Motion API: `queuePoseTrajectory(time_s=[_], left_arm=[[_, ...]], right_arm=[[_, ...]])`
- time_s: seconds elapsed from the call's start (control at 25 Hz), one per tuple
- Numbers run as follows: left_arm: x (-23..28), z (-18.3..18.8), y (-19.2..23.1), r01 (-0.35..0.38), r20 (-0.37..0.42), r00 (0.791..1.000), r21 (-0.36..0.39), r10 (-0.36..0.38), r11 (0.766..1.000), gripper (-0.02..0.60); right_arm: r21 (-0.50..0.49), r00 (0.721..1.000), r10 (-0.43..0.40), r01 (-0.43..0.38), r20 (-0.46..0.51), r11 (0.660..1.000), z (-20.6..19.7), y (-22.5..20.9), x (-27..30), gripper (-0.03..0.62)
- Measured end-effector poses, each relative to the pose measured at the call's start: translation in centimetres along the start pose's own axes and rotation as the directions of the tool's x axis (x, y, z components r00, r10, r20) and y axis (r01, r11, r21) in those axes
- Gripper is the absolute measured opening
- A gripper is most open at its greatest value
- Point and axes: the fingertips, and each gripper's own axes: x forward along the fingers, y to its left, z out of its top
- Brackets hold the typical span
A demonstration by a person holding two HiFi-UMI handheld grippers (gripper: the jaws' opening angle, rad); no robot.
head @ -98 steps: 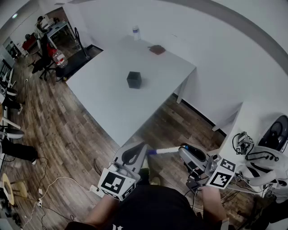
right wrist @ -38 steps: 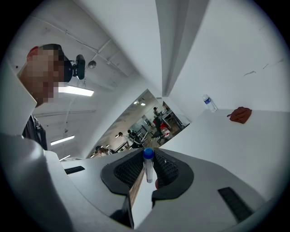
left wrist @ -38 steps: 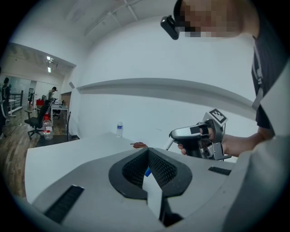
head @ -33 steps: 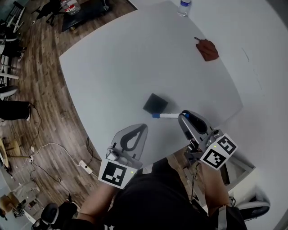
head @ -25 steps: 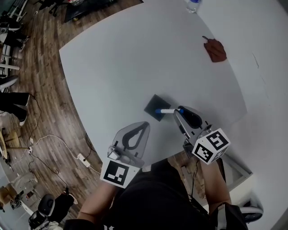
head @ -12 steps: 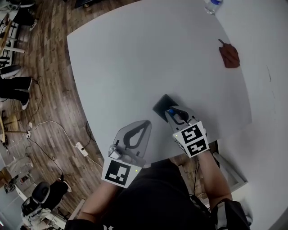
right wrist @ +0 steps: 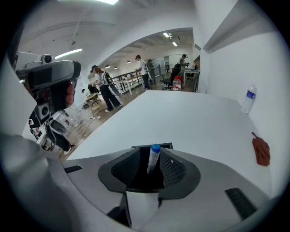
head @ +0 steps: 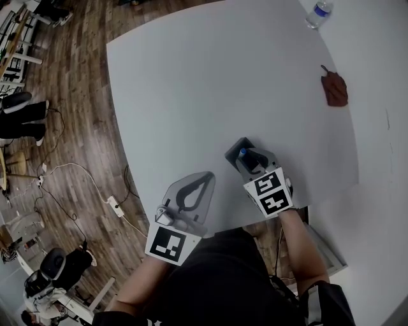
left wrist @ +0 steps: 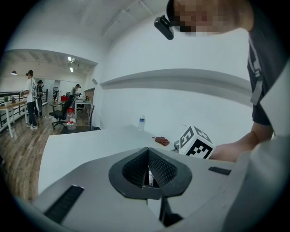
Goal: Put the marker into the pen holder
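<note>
A white marker with a blue cap (right wrist: pixel 154 158) stands nearly upright inside the black square pen holder (right wrist: pixel 140 147) on the white table (head: pixel 223 76). My right gripper (right wrist: pixel 152 168) hangs right over the holder with its jaws opening. The marker is between them and neither pad presses on it. In the head view the blue cap of the marker (head: pixel 243 153) shows at the pen holder (head: pixel 234 149), just ahead of the right gripper (head: pixel 247 159). My left gripper (head: pixel 205 180) is shut and empty, held at the table's near edge to the left of the holder.
A dark red cloth (head: pixel 335 89) lies at the table's right side, and a water bottle (head: pixel 318 13) stands at the far right corner. Wooden floor with cables (head: pixel 76 172) lies to the left. People and desks (right wrist: pixel 106 88) are far behind.
The right gripper carried the marker over the holder and tipped it from level to upright. The marker now stands in the holder and the jaws have spread off it. The left gripper stayed put.
</note>
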Motion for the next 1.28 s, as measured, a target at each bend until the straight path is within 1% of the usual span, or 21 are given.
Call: queuePoseTrajectory(time_s=[0.2, 0.36, 0.52, 0.68, 0.84, 1.04, 1.16, 1.28], left_arm=[[0.5, 0.1, 0.0, 0.009, 0.005, 1.000, 0.002, -0.009, 1.000, 0.008], [0.5, 0.1, -0.3, 0.024, 0.004, 1.000, 0.011, -0.024, 1.000, 0.008], [0.4, 0.3, -0.8, 0.037, 0.014, 0.999, 0.022, -0.038, 0.999, 0.008], [0.3, 1.1, -1.3, 0.055, 0.040, 0.998, 0.034, -0.057, 0.998, 0.008], [-0.5, 1.7, -2.2, 0.078, 0.058, 0.995, 0.053, -0.081, 0.996, 0.008], [-1.7, 2.5, -3.6, 0.126, 0.078, 0.988, 0.074, -0.132, 0.989, 0.008], [-3.3, 3.2, -5.0, 0.159, 0.091, 0.982, 0.080, -0.166, 0.984, 0.008], [-5.0, 3.6, -6.2, 0.190, 0.105, 0.974, 0.088, -0.199, 0.978, 0.008]], right_arm=[[-0.014, 0.998, -0.049, 0.049, 0.049, 0.999, 1.2, -0.8, -1.1, 0.121], [0.009, 0.991, -0.083, 0.083, 0.108, 0.997, 2.1, -0.7, -2.5, 0.121], [0.024, 0.984, -0.082, 0.079, 0.161, 0.997, 2.7, 0.0, -3.7, 0.120], [0.034, 0.975, -0.083, 0.077, 0.207, 0.996, 3.6, 0.8, -5.0, 0.086], [0.051, 0.962, -0.094, 0.083, 0.258, 0.995, 4.5, 1.8, -6.8, 0.070], [0.092, 0.934, -0.095, 0.067, 0.345, 0.994, 5.9, 4.0, -9.4, 0.041], [0.111, 0.907, -0.104, 0.064, 0.407, 0.992, 6.8, 6.0, -12.1, 0.035], [0.125, 0.881, -0.132, 0.084, 0.455, 0.989, 7.4, 7.7, -14.4, 0.026]])
